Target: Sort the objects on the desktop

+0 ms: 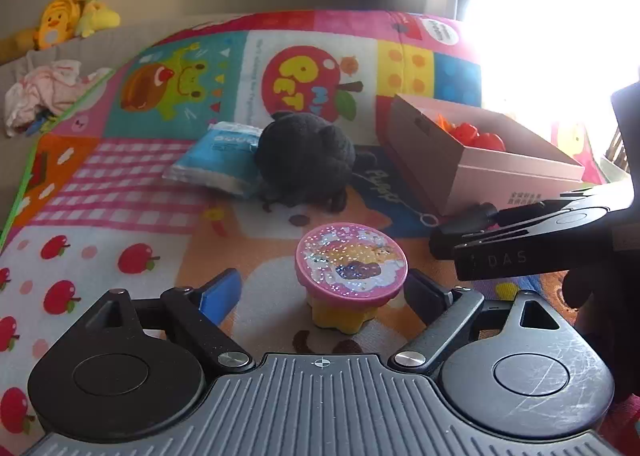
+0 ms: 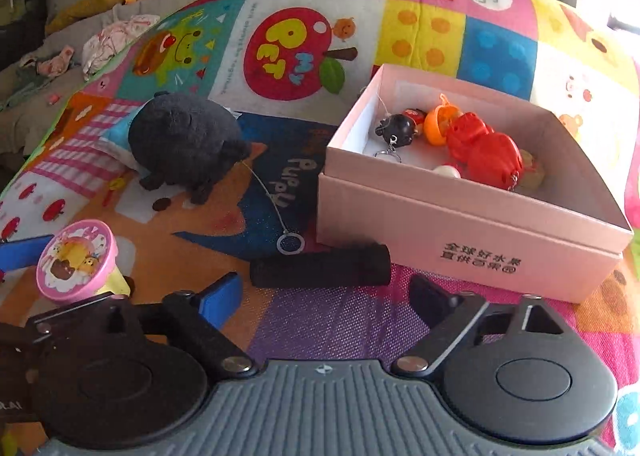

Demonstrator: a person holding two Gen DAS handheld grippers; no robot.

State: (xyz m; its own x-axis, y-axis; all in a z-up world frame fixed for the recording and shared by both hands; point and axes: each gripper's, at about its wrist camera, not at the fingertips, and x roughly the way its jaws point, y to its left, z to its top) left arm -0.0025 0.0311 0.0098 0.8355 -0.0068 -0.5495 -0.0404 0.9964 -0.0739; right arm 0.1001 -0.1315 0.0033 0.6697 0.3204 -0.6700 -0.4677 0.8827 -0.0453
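Observation:
A small yellow cup with a glittery pink lid (image 1: 351, 268) stands on the colourful play mat. My left gripper (image 1: 322, 292) is open around it, and neither pad presses on it. The cup also shows at the left of the right wrist view (image 2: 78, 260). A black cylinder (image 2: 320, 266) lies on its side on the mat, just in front of my right gripper (image 2: 325, 296), which is open and holds nothing. A pink cardboard box (image 2: 460, 252) stands behind the cylinder to the right. It holds red toys (image 2: 486, 153), an orange ball (image 2: 436, 125) and a black keychain figure (image 2: 396, 129).
A black plush animal (image 2: 184, 143) lies on the mat at mid left, with a thin cord leading to a metal ring (image 2: 291, 244). A blue packet (image 1: 216, 159) lies beside it. Yellow plush toys (image 1: 68, 17) and crumpled cloth (image 1: 40, 93) sit past the mat's far left edge.

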